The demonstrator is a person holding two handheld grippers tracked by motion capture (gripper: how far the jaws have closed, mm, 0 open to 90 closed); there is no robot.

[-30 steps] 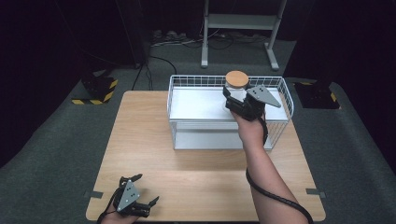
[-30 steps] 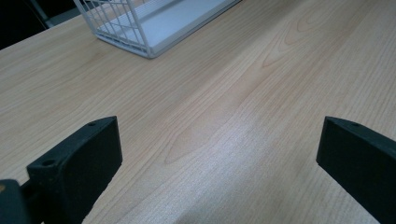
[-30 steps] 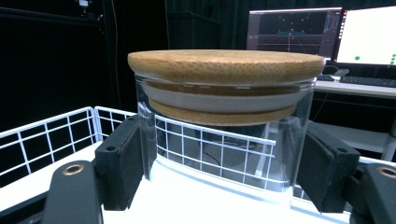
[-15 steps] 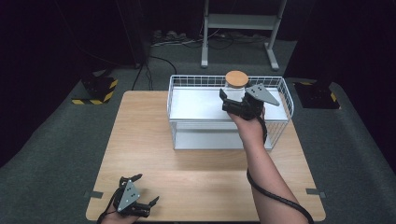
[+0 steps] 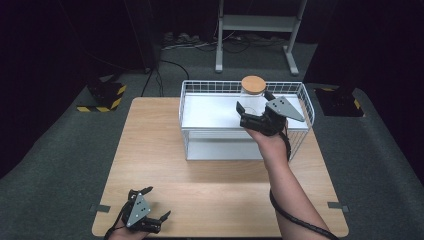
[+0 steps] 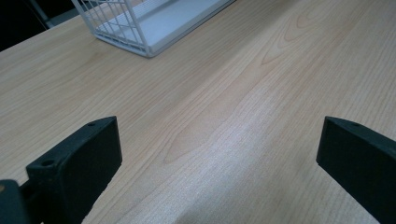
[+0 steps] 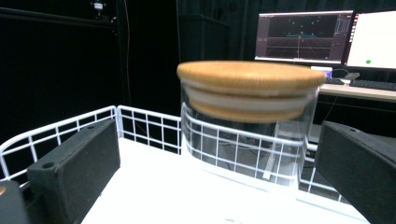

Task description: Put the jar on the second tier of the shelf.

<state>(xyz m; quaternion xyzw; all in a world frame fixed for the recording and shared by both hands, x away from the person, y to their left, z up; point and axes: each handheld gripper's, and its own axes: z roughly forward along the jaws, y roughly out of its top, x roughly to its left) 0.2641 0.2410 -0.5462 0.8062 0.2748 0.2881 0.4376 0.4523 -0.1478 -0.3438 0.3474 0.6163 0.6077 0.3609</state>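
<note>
Jar: glass jar (image 7: 247, 128) with a wooden lid (image 5: 253, 84) is standing at the back of the rack's (image 5: 200, 90) top shelf.
Right fingers: right gripper (image 5: 255, 103) is gaping wide just short of the jar, having drawn back from it, likely releasing.
Left fingers: left gripper (image 5: 159, 203) is resting wide over the bench (image 6: 224, 93), well short of the rack, idle as before.
</note>
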